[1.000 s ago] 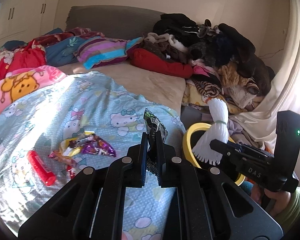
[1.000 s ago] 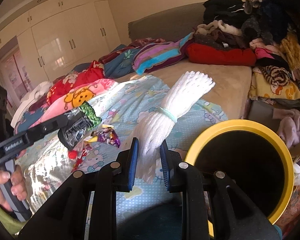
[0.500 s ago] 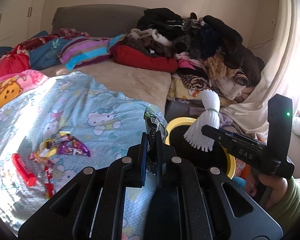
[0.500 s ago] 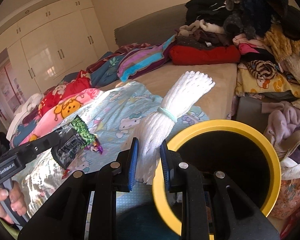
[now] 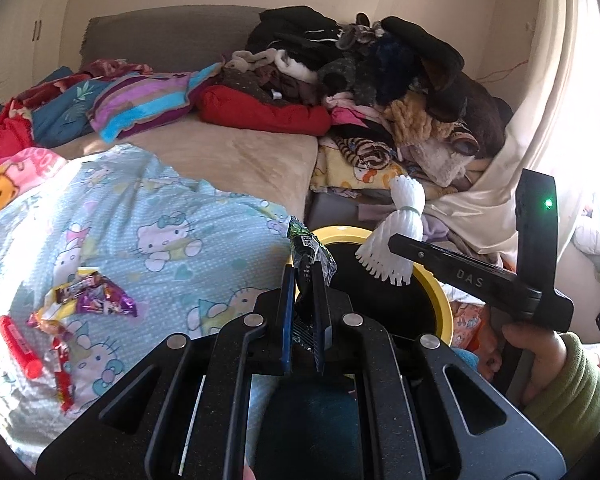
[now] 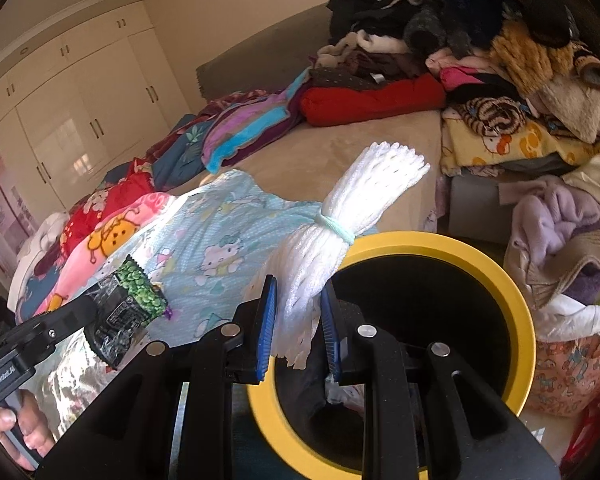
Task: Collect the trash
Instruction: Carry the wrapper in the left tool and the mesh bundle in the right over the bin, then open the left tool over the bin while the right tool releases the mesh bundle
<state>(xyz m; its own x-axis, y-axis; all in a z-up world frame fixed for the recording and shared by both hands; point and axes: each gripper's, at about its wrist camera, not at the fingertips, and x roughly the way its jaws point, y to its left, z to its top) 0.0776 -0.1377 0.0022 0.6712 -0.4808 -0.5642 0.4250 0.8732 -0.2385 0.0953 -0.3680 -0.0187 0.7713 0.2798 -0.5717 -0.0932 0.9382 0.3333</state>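
My left gripper is shut on a black and green snack wrapper, held at the near rim of the yellow-rimmed black bin. The wrapper also shows in the right wrist view. My right gripper is shut on a white foam net bundle tied with a pale green band, held over the bin's opening. The bundle shows in the left wrist view. More wrappers and a red tube lie on the Hello Kitty blanket.
The bin stands beside the bed's right edge. A tall heap of clothes rises behind it, with a cream curtain to the right. Pillows and blankets lie at the bed's head. White wardrobes line the far wall.
Both grippers have moved right towards the bin with their loads. The foam bundle now hangs over the bin's opening, and the wrapper has reached the bin's near rim.
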